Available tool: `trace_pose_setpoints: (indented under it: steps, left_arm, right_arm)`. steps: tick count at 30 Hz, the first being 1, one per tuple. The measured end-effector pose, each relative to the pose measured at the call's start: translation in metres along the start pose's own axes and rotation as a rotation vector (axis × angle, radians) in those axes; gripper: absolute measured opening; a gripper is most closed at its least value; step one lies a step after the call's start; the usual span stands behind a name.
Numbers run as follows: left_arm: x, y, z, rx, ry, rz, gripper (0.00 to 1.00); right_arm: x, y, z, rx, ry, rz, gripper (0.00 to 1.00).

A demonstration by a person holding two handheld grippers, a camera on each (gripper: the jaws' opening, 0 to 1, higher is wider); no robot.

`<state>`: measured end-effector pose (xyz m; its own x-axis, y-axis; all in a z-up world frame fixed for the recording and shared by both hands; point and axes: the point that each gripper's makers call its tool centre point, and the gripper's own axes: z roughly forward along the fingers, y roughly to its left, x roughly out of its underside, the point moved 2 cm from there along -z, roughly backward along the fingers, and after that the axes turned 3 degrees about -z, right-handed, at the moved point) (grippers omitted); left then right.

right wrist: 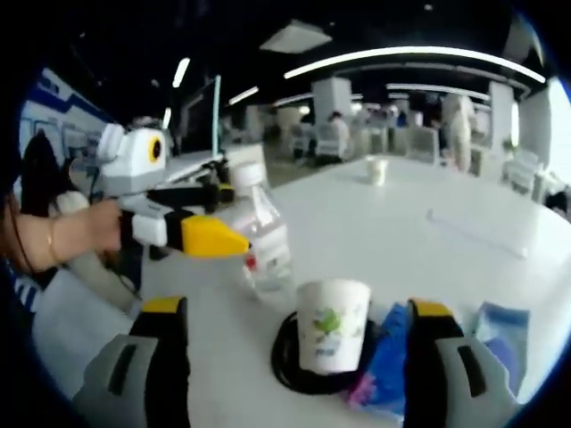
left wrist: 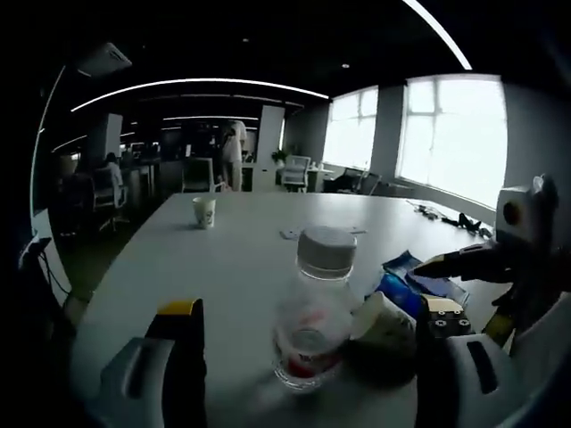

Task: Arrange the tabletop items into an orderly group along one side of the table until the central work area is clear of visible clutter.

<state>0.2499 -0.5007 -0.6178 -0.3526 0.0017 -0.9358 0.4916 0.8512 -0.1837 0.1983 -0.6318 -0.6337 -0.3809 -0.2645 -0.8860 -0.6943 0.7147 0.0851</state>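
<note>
A clear plastic bottle [left wrist: 314, 316] with a white cap stands between the wide-apart jaws of my left gripper [left wrist: 310, 312], untouched. Just right of it is a white paper cup [left wrist: 384, 323] with a green print, and blue packets [left wrist: 412, 278] lie behind. In the right gripper view that cup [right wrist: 332, 325] stands upright on a black coiled cable [right wrist: 290, 361], between the jaws of my open right gripper [right wrist: 296, 308]. Blue packets [right wrist: 391, 357] lie at its right. The bottle [right wrist: 264, 236] stands behind, with the left gripper [right wrist: 207, 223] reaching around it from the left.
A second paper cup [left wrist: 204, 212] stands far off on the white table [left wrist: 241, 267], with a small card [left wrist: 290, 234] nearer. Black cables [left wrist: 457, 219] lie by the right edge. The right gripper [left wrist: 468, 267] comes in from the right. Office chairs and people are beyond.
</note>
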Motion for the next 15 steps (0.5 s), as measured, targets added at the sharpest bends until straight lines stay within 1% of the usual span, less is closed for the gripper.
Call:
trace_pose_setpoints:
  steps: [5,7,11,13,15]
  left_arm:
    - [0.002,0.0,0.001,-0.015,-0.002,-0.009,0.96]
    - [0.003,0.002,0.002,-0.028,0.003,-0.009,0.95]
    - [0.005,0.004,0.002,-0.047,0.009,0.006,0.88]
    - [0.006,0.004,0.003,-0.053,0.01,-0.012,0.83]
    - [0.007,0.002,0.004,-0.059,0.007,-0.012,0.81]
  right_arm:
    - [0.001,-0.006,-0.012,0.017,-0.012,-0.008,1.0]
    - [0.003,-0.007,-0.016,0.021,-0.003,-0.014,1.0]
    - [0.009,-0.012,-0.022,0.034,0.013,-0.02,1.0]
    - [0.01,-0.014,-0.026,0.042,0.011,-0.012,1.0]
    - [0.011,-0.016,-0.03,0.049,0.012,-0.009,1.0]
